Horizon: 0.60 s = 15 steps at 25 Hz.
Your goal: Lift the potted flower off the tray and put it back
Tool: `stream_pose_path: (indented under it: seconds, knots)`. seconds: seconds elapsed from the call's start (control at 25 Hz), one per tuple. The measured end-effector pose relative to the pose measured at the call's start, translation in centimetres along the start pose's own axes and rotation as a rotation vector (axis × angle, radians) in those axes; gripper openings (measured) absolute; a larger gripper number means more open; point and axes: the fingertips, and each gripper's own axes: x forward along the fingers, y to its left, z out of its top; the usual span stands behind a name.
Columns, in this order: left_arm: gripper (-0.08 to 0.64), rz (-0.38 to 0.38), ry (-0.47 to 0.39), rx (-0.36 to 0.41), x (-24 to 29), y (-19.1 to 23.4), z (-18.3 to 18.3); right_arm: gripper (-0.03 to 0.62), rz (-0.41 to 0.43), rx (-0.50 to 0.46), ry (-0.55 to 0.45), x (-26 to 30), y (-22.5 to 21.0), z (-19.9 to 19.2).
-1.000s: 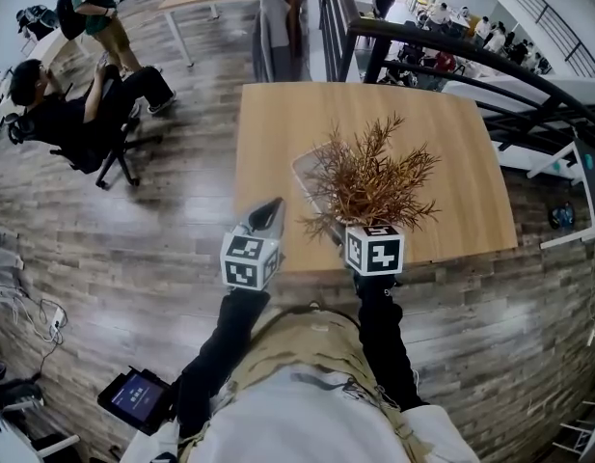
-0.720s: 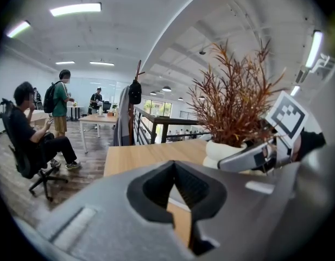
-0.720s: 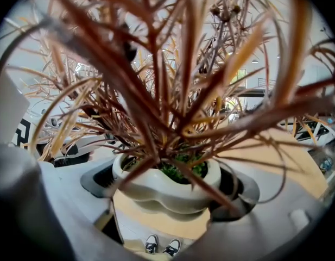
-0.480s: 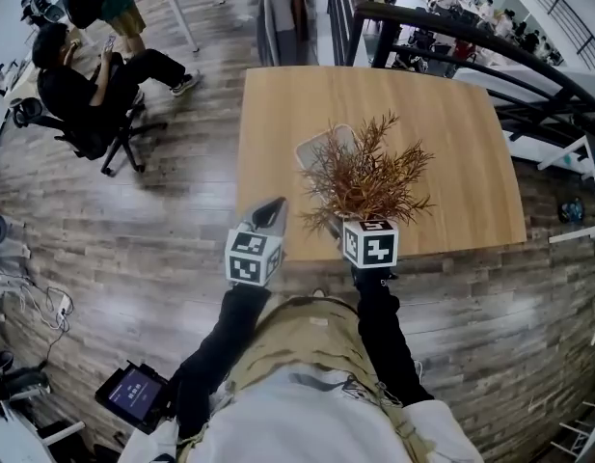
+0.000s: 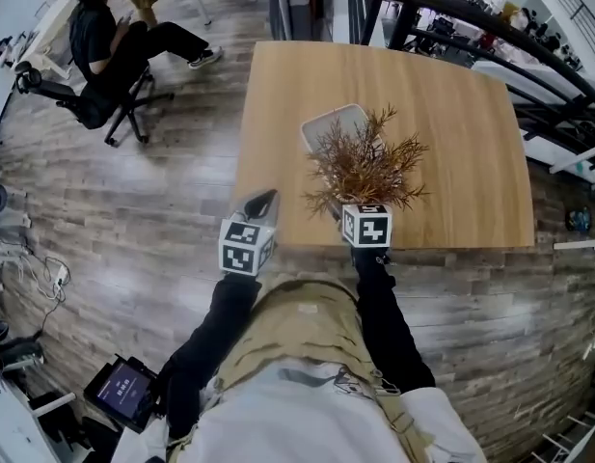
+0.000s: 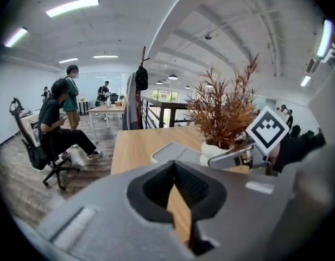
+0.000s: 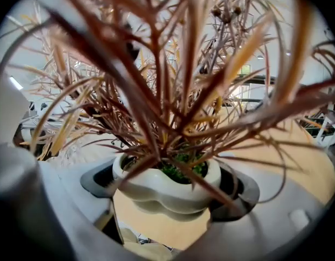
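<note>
The potted flower (image 5: 363, 167), a dry brown bush in a white pot (image 7: 167, 186), hangs in the air over the near part of the wooden table (image 5: 451, 114). My right gripper (image 5: 356, 206) is shut on the pot, one jaw on each side of it. The grey tray (image 5: 328, 126) lies bare on the table just beyond the plant. The left gripper view shows the tray (image 6: 170, 152), with the pot (image 6: 216, 148) to its right. My left gripper (image 5: 261, 204) is shut on nothing and hovers at the table's near left edge.
A person sits in an office chair (image 5: 94, 104) on the floor to the far left. Dark railings (image 5: 451, 17) run past the table's far side. A small screen device (image 5: 123, 394) lies on the floor at lower left.
The plant has drawn towards me with the right gripper, so more of the tray shows behind it. The left gripper has stayed at the table's near edge.
</note>
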Motion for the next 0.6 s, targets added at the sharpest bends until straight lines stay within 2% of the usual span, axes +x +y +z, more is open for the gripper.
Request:
stream_pose_path:
  seconds: [0.28, 0.6]
  knots:
    - [0.002, 0.061, 0.017, -0.053, -0.6, 3.1, -1.2, 0.506, 0.010, -0.017, 0.028, 3.7, -0.5, -0.9]
    - [0.002, 0.067, 0.032, -0.064, -0.7, 3.5, -2.1, 0.506, -0.009, -0.016, 0.068, 6.7, -2.1, -2.8]
